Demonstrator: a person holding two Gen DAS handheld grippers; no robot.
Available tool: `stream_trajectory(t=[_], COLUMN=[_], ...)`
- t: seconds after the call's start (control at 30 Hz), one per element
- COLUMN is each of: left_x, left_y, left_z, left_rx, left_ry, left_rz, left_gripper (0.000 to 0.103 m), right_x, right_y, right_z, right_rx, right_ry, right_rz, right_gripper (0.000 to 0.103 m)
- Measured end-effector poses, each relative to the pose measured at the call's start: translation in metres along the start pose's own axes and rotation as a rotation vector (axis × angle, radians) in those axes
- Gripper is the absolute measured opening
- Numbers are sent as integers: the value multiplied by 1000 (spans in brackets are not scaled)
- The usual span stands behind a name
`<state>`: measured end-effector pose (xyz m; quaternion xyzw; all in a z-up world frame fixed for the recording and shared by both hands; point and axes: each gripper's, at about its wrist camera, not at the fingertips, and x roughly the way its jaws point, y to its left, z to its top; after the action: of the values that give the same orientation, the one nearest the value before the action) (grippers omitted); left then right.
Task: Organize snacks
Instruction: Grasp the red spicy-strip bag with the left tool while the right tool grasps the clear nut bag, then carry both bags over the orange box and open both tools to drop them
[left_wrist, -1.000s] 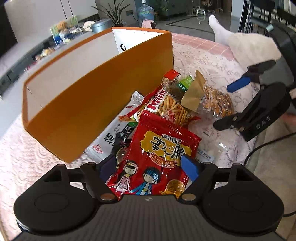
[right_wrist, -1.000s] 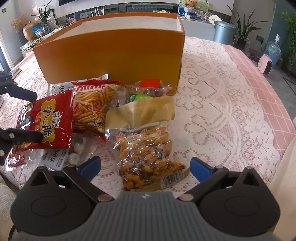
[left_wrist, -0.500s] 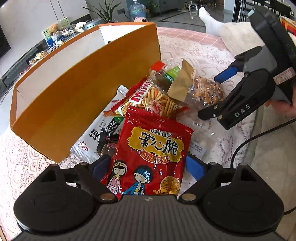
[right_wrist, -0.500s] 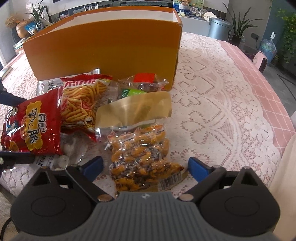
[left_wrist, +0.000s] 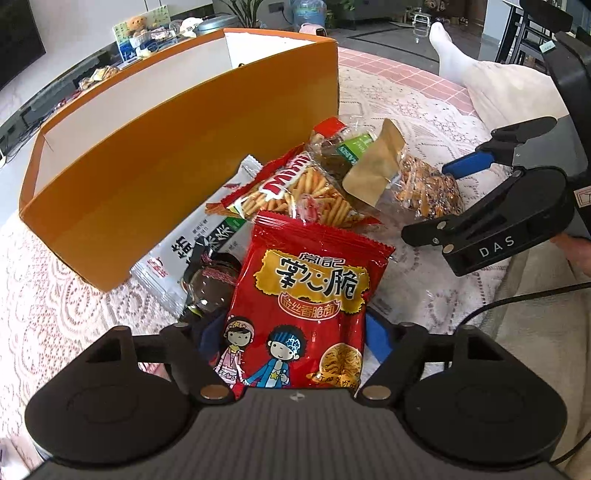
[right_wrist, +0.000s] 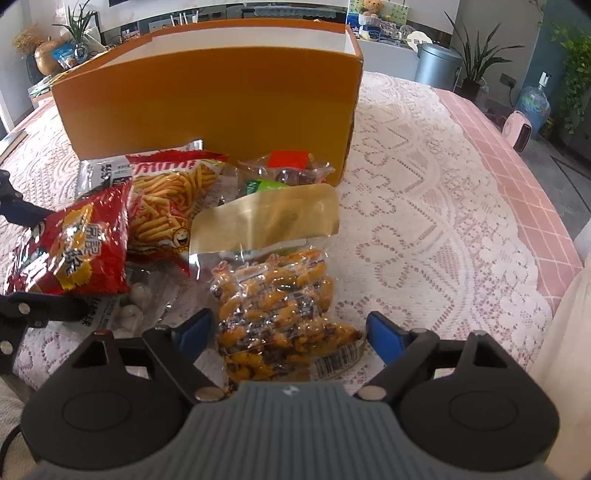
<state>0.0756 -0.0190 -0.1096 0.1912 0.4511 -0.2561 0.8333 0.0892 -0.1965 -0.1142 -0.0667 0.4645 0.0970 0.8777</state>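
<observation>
A pile of snack packs lies before an open orange box (left_wrist: 155, 147) (right_wrist: 207, 107) on a lace tablecloth. My left gripper (left_wrist: 293, 338) is shut on the red cartoon snack bag (left_wrist: 301, 306), also seen in the right wrist view (right_wrist: 77, 254). My right gripper (right_wrist: 288, 332) is open, its blue pads either side of the clear bag of orange-brown snacks (right_wrist: 280, 306) with a gold top. It shows in the left wrist view (left_wrist: 480, 192) beside that bag (left_wrist: 424, 188). A fries-print bag (left_wrist: 295, 192) and a white pack (left_wrist: 199, 243) lie behind.
A small clear pack with a red label (right_wrist: 288, 166) lies against the box. White candies (right_wrist: 135, 306) sit under the red bag. Bare lace cloth (right_wrist: 443, 221) spreads to the right. A person's leg (left_wrist: 480, 81) lies beyond the table.
The left gripper has closed on the red bag and lifted its near end. The right gripper has moved forward over the orange-brown snack bag.
</observation>
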Motion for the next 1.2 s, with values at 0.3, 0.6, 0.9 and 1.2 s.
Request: stream_trajectory(t=[0.3,0.6,0.9,1.2], left_x=[-28,-77,-103,-106], left_y=[-7,4,26,57], left_z=[2,8,31,66], left_rx=[-156,-320,-395,-439], left_ry=[-121,-272,-317,-323], left_rz=[87,98,152,234], left_gripper=[86,86,86,86], right_x=[-24,-57,-83,-83], right_y=[1,1,9,9], right_z=[0,8,47,116], right_rx=[-11,-6,-86,-132], right_ry=[-58,-158,-260,-312], right_rz=[13,23,58,71], right_gripper=[85,85,84,84])
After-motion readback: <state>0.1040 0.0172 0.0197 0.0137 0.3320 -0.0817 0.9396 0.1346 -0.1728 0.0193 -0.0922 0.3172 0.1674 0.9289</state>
